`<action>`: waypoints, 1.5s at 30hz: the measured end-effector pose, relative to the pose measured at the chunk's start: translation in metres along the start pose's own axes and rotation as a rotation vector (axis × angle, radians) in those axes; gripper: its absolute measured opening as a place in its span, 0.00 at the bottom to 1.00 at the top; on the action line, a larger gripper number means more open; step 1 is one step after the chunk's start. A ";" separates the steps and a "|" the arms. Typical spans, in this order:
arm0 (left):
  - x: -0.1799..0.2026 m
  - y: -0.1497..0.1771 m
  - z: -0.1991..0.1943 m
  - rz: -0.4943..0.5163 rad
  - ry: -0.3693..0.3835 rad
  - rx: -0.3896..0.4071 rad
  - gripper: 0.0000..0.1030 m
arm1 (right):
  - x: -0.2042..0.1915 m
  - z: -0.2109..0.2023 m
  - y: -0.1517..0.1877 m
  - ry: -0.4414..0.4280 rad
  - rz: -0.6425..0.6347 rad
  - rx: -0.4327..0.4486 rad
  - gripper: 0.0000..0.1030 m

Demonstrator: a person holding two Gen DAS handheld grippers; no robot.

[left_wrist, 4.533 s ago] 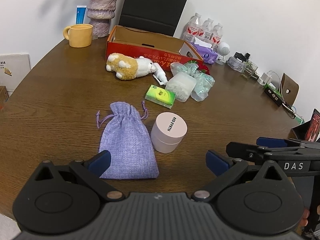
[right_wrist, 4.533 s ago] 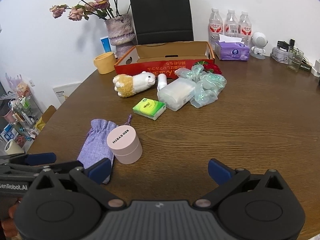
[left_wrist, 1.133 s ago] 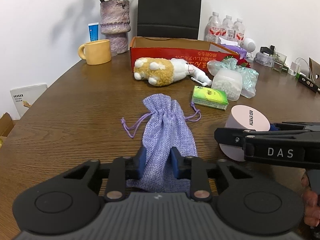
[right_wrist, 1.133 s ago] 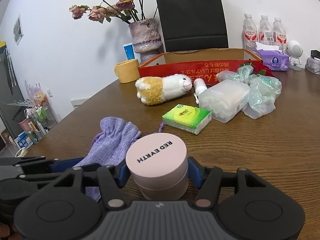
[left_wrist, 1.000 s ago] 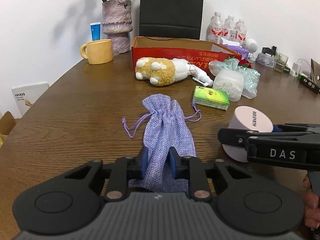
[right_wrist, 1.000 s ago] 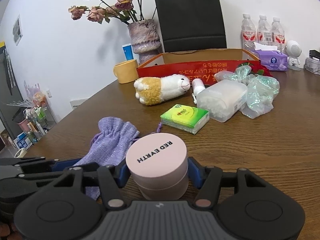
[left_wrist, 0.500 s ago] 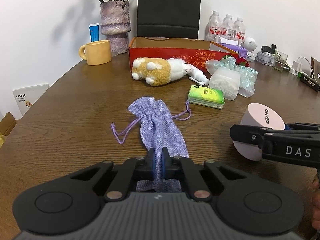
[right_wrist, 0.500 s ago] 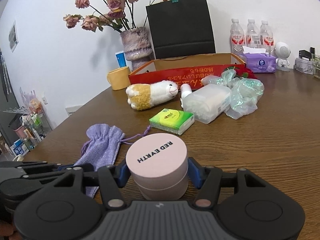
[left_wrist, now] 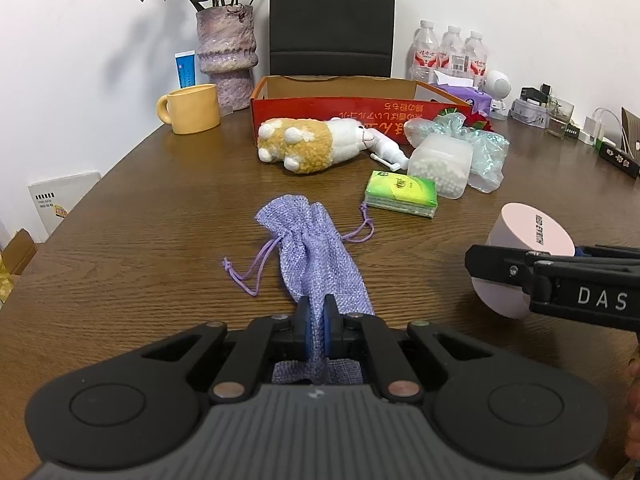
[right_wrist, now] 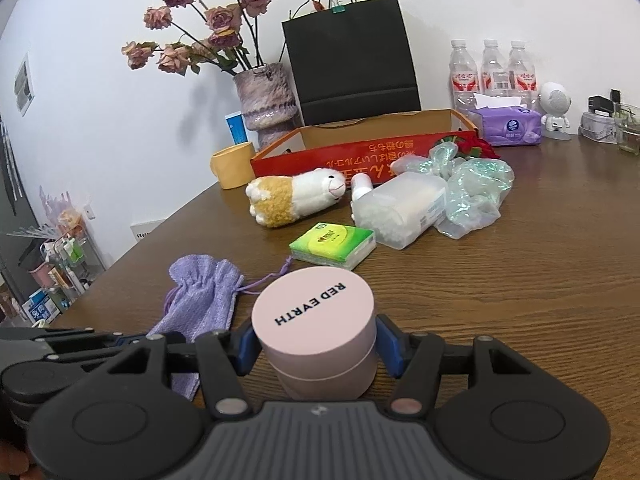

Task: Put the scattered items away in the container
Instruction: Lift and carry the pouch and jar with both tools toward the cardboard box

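The purple pouch (left_wrist: 316,256) lies lengthwise on the tabletop (left_wrist: 140,240), its near end pinched between the closed jaws of the left gripper (left_wrist: 316,322). The pink jar (right_wrist: 316,332) is clamped in the right gripper (right_wrist: 316,344), seemingly lifted slightly. Beyond lie a green tissue pack (left_wrist: 401,193), a plush toy (left_wrist: 316,144) and the red box (left_wrist: 352,110).

Left gripper (left_wrist: 316,330): low over the table, pointing forward, blue pads pinched nearly together on the near end of the purple pouch (left_wrist: 316,256). Right gripper (right_wrist: 316,346): just to the right of the left one, level, blue pads clamped on either side of the pink jar (right_wrist: 316,328).
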State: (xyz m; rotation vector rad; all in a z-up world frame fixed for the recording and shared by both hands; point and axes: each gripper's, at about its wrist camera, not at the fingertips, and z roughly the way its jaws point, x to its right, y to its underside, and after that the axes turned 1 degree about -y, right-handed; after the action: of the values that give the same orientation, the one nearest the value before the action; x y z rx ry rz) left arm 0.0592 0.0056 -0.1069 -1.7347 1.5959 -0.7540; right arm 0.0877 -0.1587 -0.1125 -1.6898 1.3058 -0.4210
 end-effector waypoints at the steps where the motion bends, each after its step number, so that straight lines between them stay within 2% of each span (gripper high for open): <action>1: 0.001 -0.001 0.000 -0.002 0.001 -0.001 0.06 | 0.001 -0.001 0.000 -0.001 0.001 0.000 0.56; 21: 0.029 -0.016 -0.021 0.021 -0.039 0.035 0.06 | 0.011 -0.021 -0.012 -0.040 -0.044 0.035 0.56; 31: 0.040 -0.029 -0.031 0.023 -0.012 0.053 0.06 | 0.017 -0.030 -0.025 -0.068 -0.049 0.035 0.56; 45: 0.050 -0.045 -0.037 0.018 0.035 0.066 0.06 | 0.026 -0.038 -0.042 -0.045 -0.088 0.030 0.56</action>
State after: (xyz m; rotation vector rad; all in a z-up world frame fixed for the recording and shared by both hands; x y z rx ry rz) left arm 0.0633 -0.0457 -0.0494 -1.6673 1.5901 -0.8237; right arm 0.0945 -0.1993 -0.0652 -1.7259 1.1901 -0.4492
